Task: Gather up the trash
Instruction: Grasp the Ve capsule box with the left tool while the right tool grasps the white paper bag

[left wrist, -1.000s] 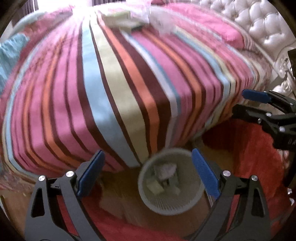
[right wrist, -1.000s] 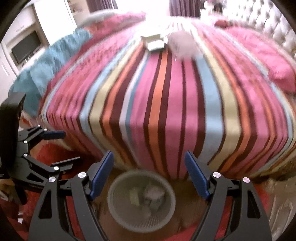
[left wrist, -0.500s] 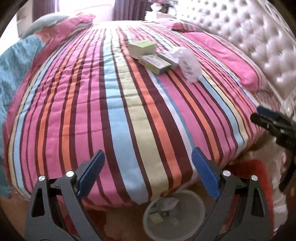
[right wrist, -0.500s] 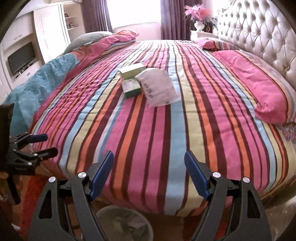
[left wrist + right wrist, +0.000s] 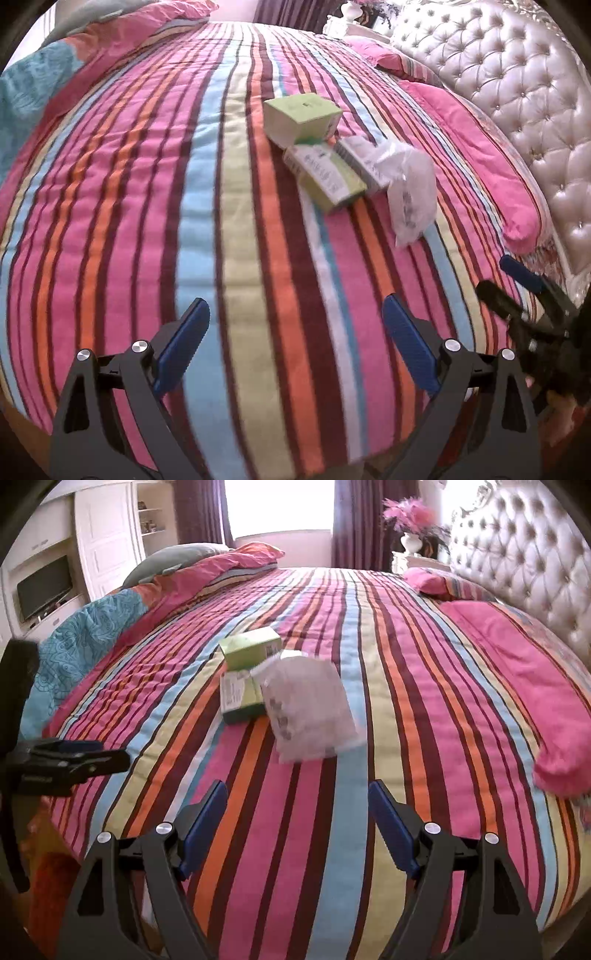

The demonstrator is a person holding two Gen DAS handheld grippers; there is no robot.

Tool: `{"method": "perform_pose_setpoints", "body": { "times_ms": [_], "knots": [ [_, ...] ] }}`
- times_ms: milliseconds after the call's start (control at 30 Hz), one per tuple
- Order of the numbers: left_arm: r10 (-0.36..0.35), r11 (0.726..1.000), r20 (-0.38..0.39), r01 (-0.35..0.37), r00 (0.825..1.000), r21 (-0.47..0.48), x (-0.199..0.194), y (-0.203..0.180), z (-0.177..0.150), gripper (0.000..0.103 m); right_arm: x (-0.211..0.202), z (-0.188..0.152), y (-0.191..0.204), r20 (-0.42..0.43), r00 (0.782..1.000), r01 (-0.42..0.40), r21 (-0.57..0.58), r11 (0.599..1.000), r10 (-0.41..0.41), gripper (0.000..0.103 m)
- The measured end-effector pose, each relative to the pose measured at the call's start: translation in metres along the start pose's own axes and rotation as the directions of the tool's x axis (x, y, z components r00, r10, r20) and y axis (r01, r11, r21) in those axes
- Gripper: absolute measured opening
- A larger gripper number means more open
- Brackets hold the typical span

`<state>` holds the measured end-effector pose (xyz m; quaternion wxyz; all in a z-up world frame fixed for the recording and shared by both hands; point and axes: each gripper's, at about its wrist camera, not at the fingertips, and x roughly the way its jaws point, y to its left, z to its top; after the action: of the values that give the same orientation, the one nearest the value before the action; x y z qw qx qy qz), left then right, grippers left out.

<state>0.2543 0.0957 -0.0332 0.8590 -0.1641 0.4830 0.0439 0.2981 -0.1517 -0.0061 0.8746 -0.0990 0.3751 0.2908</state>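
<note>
Trash lies in a cluster on the striped bedspread (image 5: 236, 236): a light green box (image 5: 301, 118), a flat green box (image 5: 325, 177), a white box (image 5: 364, 164) and a clear plastic bag (image 5: 410, 192). In the right wrist view I see the green box (image 5: 251, 650), the flat box (image 5: 240, 698) and the bag (image 5: 310, 712). My left gripper (image 5: 295, 350) is open and empty, above the bed's near part. My right gripper (image 5: 297, 830) is open and empty, short of the bag; it also shows in the left wrist view (image 5: 517, 284).
A tufted headboard (image 5: 524, 565) and pink pillows (image 5: 517, 672) line the right side. A teal and pink duvet (image 5: 92, 642) lies bunched at the left. A white cabinet with a TV (image 5: 44, 587) stands beyond it. A vase of flowers (image 5: 410, 524) stands at the back.
Both grippers have risen from the floor-level waste basket and moved forward over the bed. The basket has dropped out of view. The trash cluster is nearer.
</note>
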Motion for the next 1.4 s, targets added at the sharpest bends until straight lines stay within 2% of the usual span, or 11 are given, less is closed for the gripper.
{"method": "perform_pose_setpoints", "body": {
  "times_ms": [133, 300, 433, 667, 867, 967, 1167, 1333, 1400],
  "knots": [
    [-0.006, 0.998, -0.028, 0.004, 1.0, -0.062, 0.022, -0.007, 0.03, 0.092, 0.02, 0.014, -0.002, -0.016, 1.0, 0.014, -0.054, 0.998, -0.015, 0.075],
    [0.035, 0.993, -0.056, -0.041, 0.998, -0.107, 0.05, -0.016, 0.061, 0.092, 0.042, 0.025, -0.005, -0.034, 0.999, 0.03, -0.092, 0.995, -0.033, 0.075],
    [-0.002, 0.985, -0.065, -0.009, 0.998, -0.17, 0.066, -0.018, 0.081, 0.092, 0.052, 0.033, -0.006, -0.033, 0.999, 0.019, -0.104, 0.994, -0.023, 0.075],
    [0.012, 0.986, -0.081, -0.025, 0.997, -0.163, 0.089, -0.025, 0.106, 0.092, 0.071, 0.038, -0.006, -0.052, 0.998, 0.024, -0.138, 0.99, -0.032, 0.075],
    [-0.021, 0.976, -0.115, -0.005, 0.993, -0.218, 0.108, -0.024, 0.115, 0.092, 0.084, 0.043, -0.004, -0.068, 0.997, 0.017, -0.138, 0.99, -0.027, 0.075],
    [0.022, 0.979, -0.134, -0.049, 0.991, -0.199, 0.115, -0.024, 0.115, 0.092, 0.092, 0.046, -0.004, -0.077, 0.996, 0.041, -0.144, 0.989, -0.052, 0.075],
    [0.1, 0.979, -0.162, -0.126, 0.982, -0.161, 0.125, -0.025, 0.117, 0.092, 0.109, 0.048, -0.01, -0.112, 0.993, 0.032, -0.13, 0.991, -0.047, 0.075],
    [0.12, 0.98, -0.155, -0.141, 0.981, -0.138, 0.129, -0.023, 0.115, 0.092, 0.122, 0.049, -0.023, -0.147, 0.989, -0.024, -0.017, 1.0, 0.021, 0.075],
    [0.128, 0.985, -0.161, -0.145, 0.979, -0.097, 0.132, -0.027, 0.114, 0.09, 0.124, 0.048, -0.028, -0.156, 0.987, -0.038, 0.031, 0.999, 0.042, 0.075]
  ]
}}
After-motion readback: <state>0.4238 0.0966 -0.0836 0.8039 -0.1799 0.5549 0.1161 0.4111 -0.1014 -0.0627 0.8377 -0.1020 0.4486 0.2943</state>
